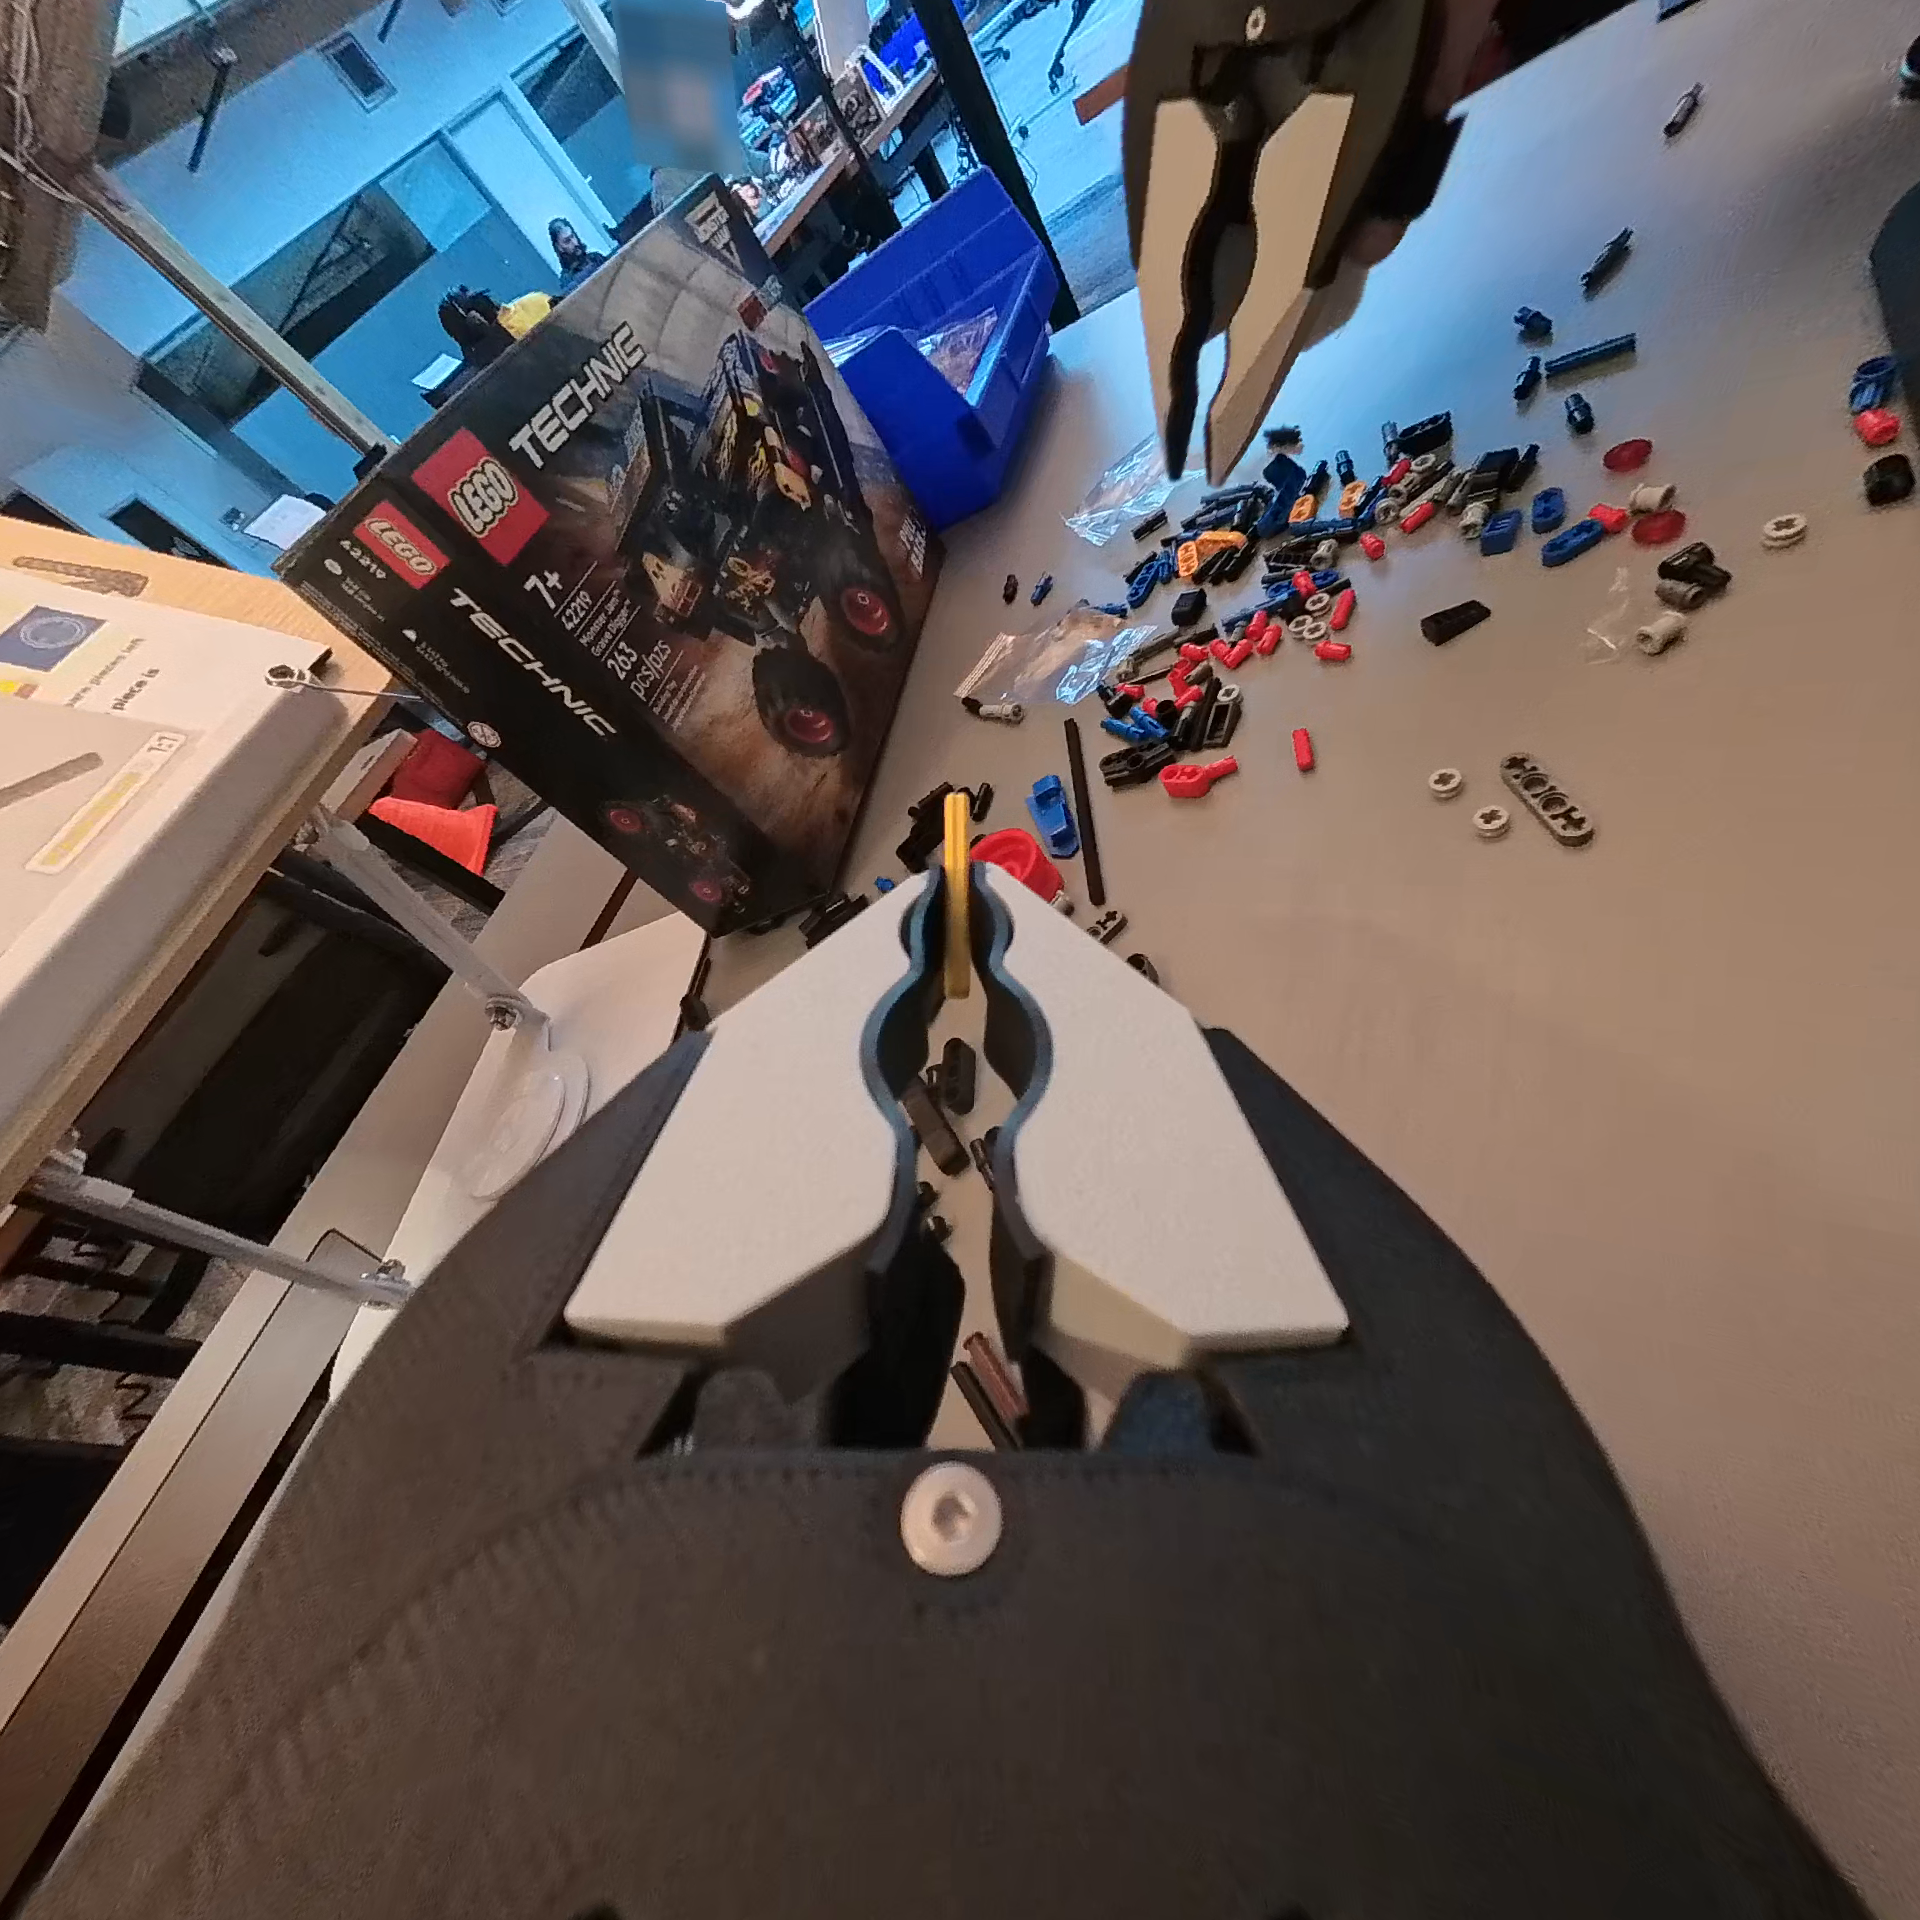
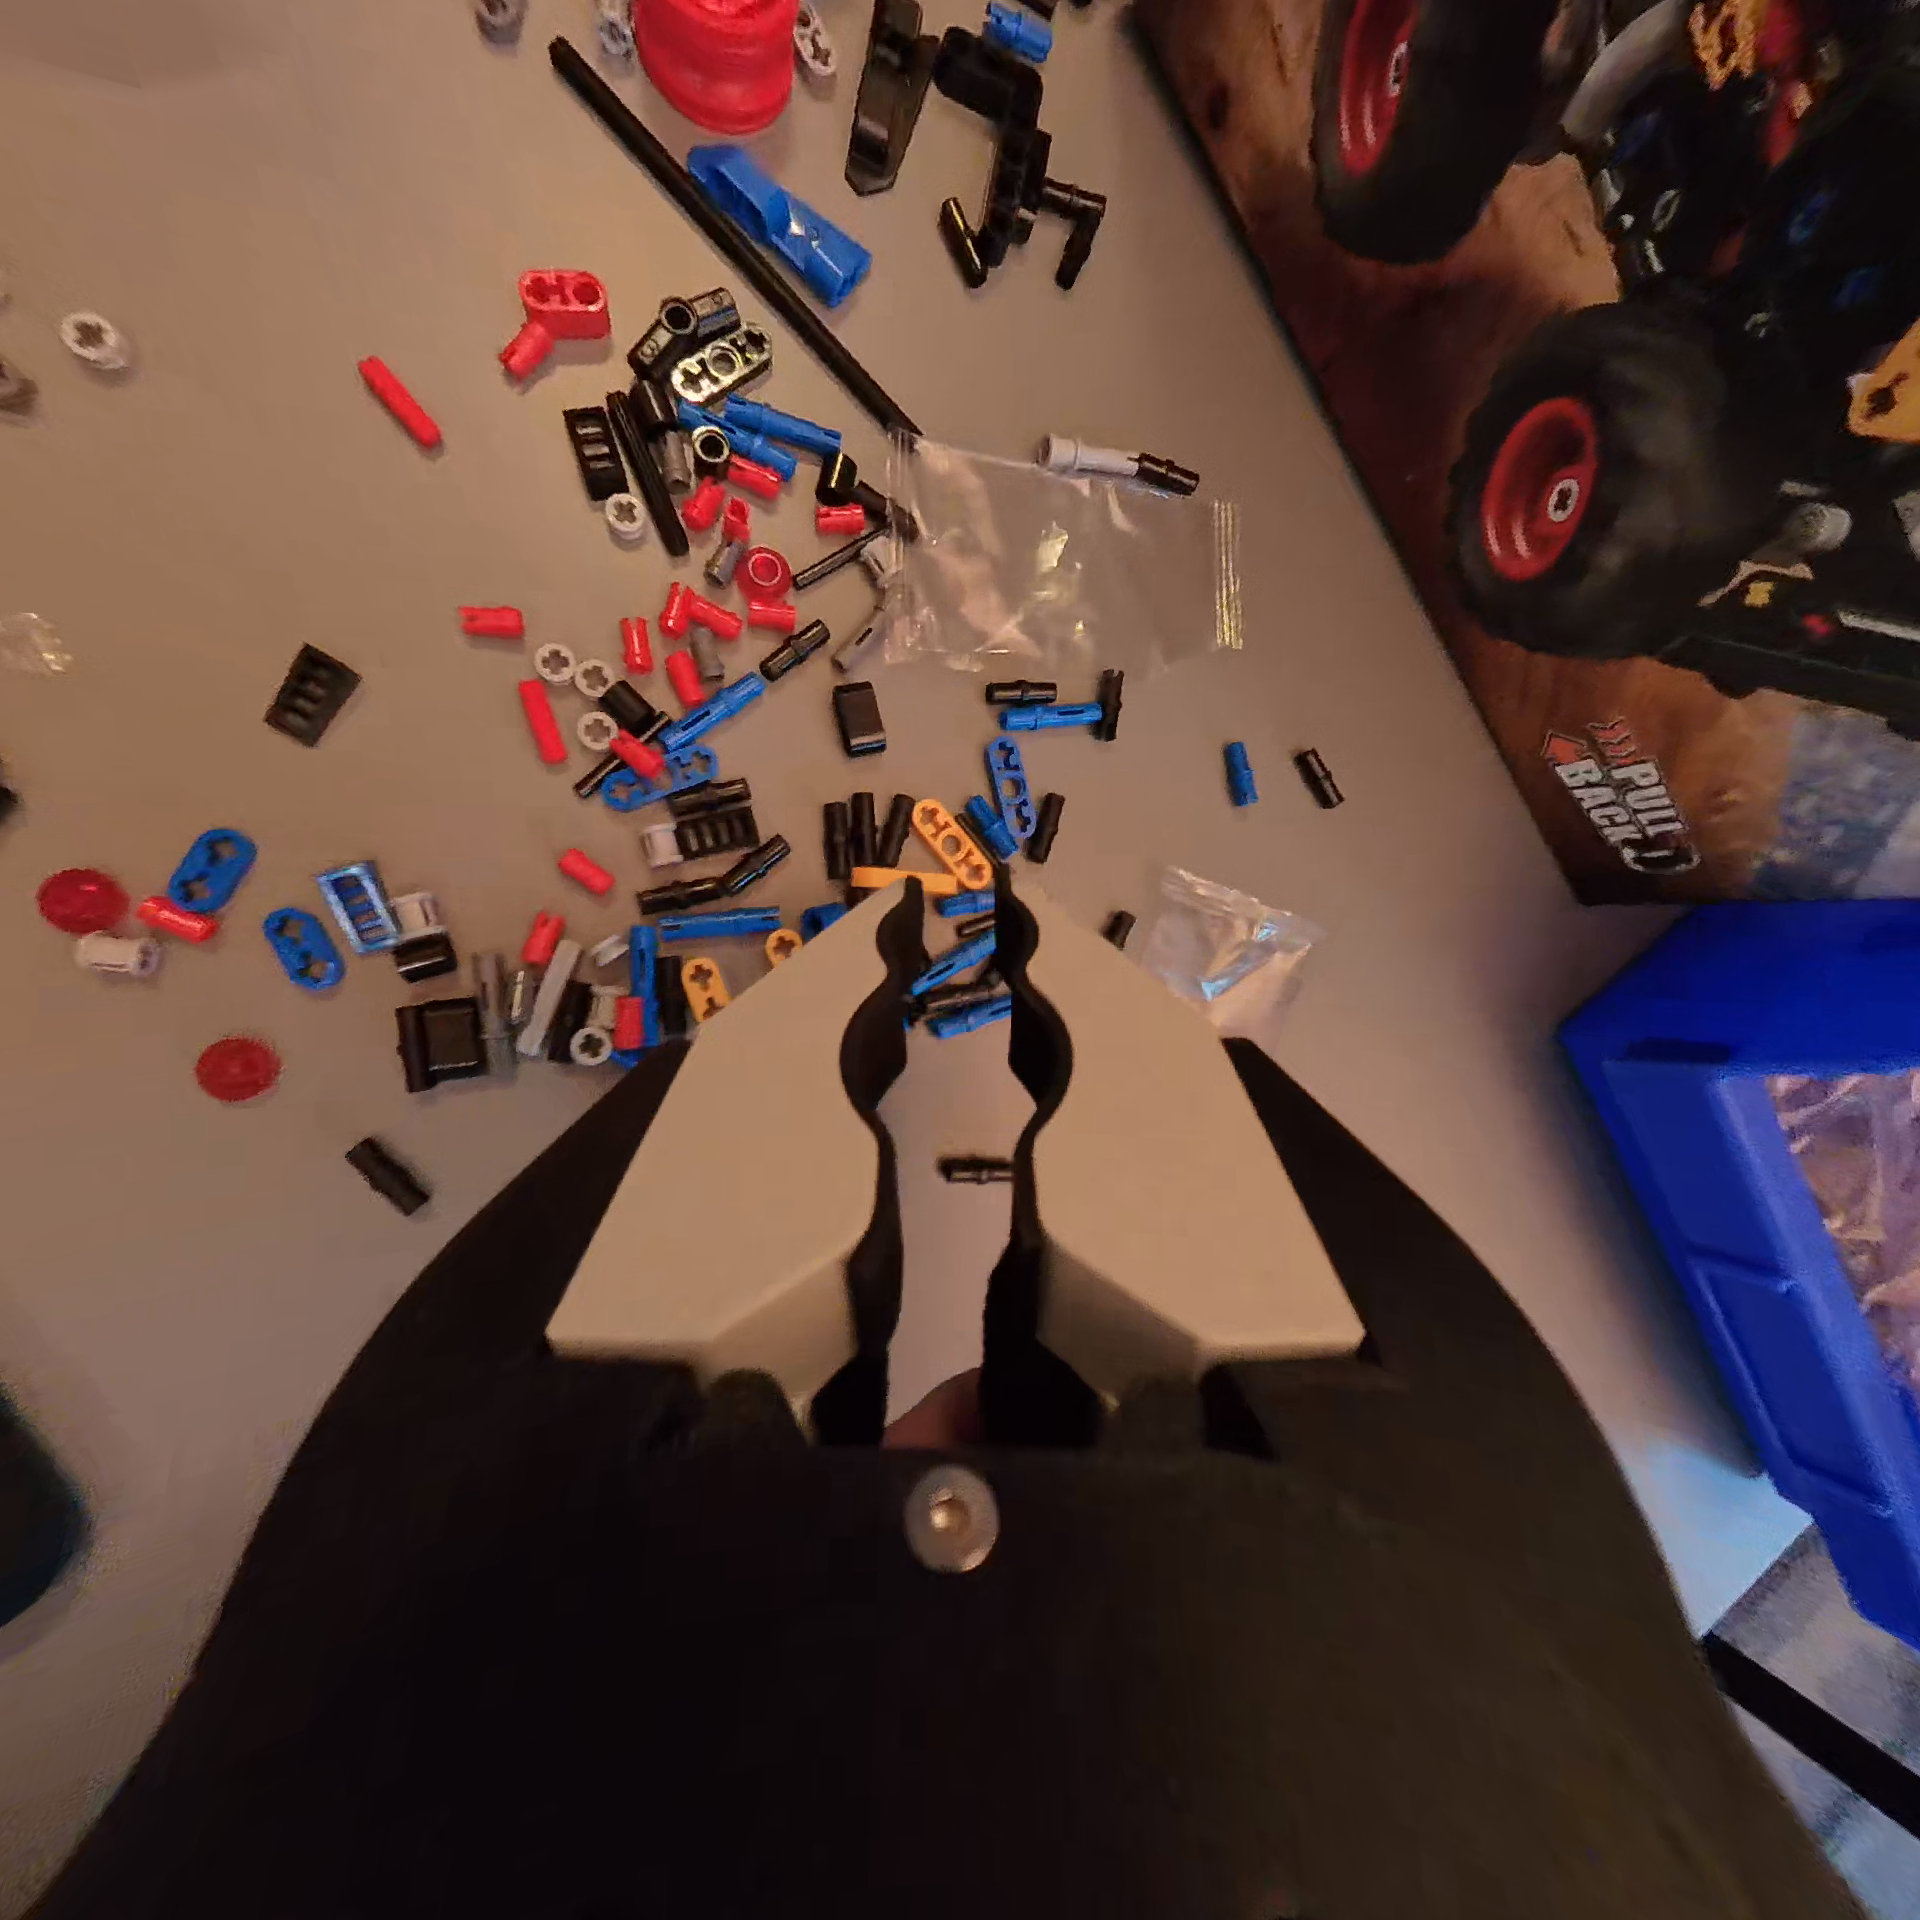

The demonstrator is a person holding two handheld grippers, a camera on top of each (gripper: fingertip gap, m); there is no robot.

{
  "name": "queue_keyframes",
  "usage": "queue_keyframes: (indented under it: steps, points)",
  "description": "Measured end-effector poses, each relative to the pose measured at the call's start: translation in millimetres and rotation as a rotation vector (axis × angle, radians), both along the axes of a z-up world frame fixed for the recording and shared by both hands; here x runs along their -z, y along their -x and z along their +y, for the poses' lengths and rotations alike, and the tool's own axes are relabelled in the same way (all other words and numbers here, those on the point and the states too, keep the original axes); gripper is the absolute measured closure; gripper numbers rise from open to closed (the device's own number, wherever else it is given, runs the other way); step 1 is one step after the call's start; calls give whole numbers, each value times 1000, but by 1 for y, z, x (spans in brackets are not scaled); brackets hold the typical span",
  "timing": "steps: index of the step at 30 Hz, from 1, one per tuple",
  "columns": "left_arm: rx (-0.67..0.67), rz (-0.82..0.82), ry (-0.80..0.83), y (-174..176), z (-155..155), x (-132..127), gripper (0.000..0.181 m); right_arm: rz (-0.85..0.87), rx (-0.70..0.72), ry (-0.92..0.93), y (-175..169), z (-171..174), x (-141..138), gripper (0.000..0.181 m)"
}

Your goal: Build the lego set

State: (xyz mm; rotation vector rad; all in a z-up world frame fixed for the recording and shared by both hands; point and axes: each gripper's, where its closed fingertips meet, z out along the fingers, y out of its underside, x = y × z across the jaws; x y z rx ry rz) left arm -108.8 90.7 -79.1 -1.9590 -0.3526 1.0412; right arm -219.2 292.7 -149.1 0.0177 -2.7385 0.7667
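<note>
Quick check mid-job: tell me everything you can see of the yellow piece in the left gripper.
The yellow piece is thin, flat and seen edge-on, looking like matte plastic. It stands upright, pinched between the tips of the left gripper, which is shut on it. Its rounded top pokes above the fingertips; its lower end hangs into the gap behind them. Any holes or its full shape are hidden. It is held above the grey table, touching only the gripper's dark inner pads.

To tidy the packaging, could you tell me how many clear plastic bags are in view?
3: a large bag beside the box, a small bag by the blue bin, a third bag at the view's left edge. More may be hidden.
</note>
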Motion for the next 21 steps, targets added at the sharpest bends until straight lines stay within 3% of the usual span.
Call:
queue_keyframes:
  steps: [9, 21]
  points:
    - [2, -5, -3, 0, 0, 1, 179, -68, -63, -99, 8, -6, 25, 173]
    - [9, -17, -1, 1, 1, 4, 179, -76, -90, -120, 5, -9, 27, 178]
